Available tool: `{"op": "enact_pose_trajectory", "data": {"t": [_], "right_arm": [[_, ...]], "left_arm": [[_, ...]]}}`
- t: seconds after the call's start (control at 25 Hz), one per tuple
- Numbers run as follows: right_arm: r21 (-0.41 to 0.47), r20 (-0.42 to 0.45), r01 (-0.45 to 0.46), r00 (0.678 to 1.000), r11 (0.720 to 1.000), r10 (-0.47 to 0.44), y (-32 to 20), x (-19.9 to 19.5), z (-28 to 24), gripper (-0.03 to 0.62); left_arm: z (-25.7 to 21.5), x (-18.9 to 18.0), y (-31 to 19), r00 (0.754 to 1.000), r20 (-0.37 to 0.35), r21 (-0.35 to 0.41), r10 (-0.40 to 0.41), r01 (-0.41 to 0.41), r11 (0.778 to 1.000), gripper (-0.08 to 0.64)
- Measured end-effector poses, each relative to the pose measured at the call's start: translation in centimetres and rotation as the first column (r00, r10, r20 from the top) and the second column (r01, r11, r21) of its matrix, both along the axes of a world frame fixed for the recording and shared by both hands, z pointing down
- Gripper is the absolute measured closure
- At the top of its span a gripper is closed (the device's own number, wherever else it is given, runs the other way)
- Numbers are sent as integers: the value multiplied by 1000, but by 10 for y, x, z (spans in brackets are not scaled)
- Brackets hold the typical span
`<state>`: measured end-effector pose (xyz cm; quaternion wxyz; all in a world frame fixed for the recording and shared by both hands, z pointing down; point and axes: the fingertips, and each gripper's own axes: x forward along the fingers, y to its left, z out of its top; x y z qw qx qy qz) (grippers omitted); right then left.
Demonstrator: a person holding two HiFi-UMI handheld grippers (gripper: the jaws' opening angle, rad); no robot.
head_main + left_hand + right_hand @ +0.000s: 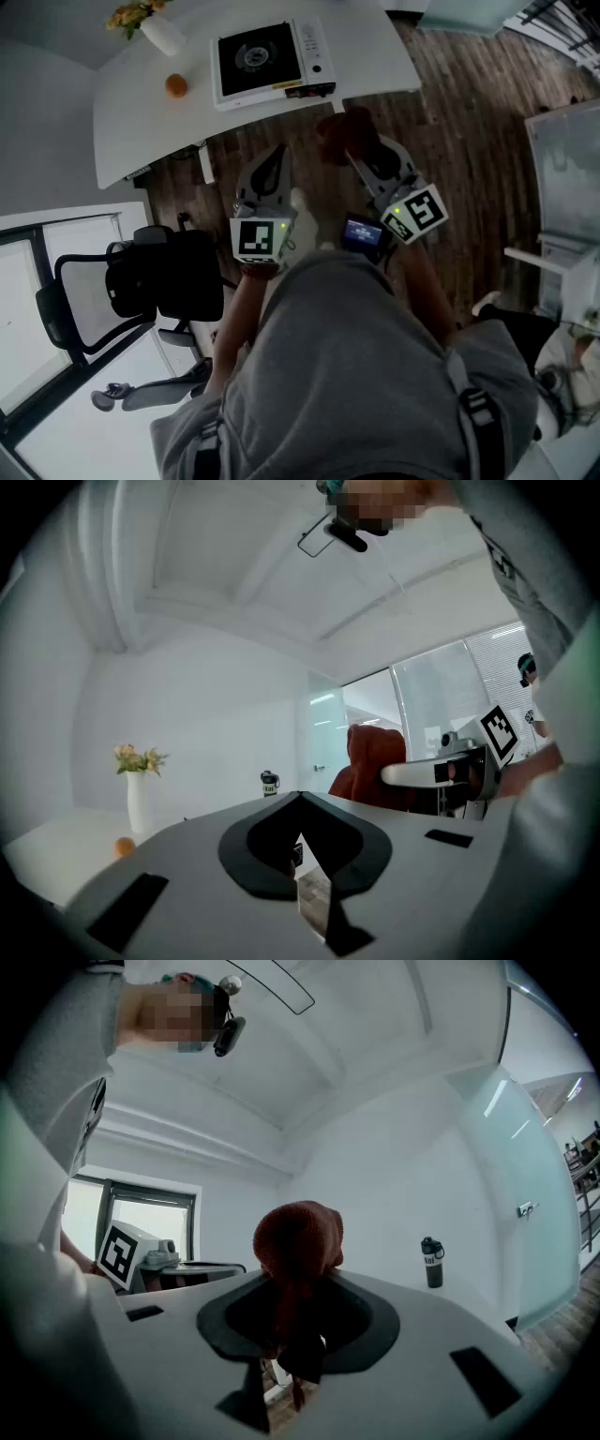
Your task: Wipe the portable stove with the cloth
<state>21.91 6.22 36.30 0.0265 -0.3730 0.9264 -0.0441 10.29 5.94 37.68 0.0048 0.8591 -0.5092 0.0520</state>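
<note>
The left tongs (277, 157) are fully closed with nothing between them; the left gripper view (298, 803) shows the two jaws meeting. Just to their right, the right tongs (349, 141) are clamped on a rust-red cloth (341, 130). The cloth bunches up above the jaw tips and a short end hangs below them in the right gripper view (298, 1237). Both pairs are held level over the wooden floor (469, 141), short of the table (131, 112).

The portable stove (272, 58) sits on that table, straight ahead of the left tongs and ahead and a little left of the right tongs, well apart from the cloth. Further left of the stove lie an orange (176, 86) and a white vase (161, 34) of flowers. A black office chair (159, 277) stands to the left of the left tongs. A dark bottle (430, 1262) stands ahead and to the right of the right tongs.
</note>
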Motion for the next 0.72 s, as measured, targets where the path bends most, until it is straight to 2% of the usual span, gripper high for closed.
{"op": "enact_pose_trajectory", "data": {"t": [0.24,0.36,0.72], "right_arm": [[-34,13,38,999,999,-37,-17,-17,4,455],[-50,-23,46,999,998,-47,-31,-26,8,445],[-104,-132,-62,990,993,48,-99,-37,24,442]], "left_arm": [[4,-18,-24,1000,-28,-23,-7,6,1000,532],[7,-28,-40,999,-36,-28,-4,3,1000,532],[26,-63,-99,999,-53,-39,10,-12,999,532]]}}
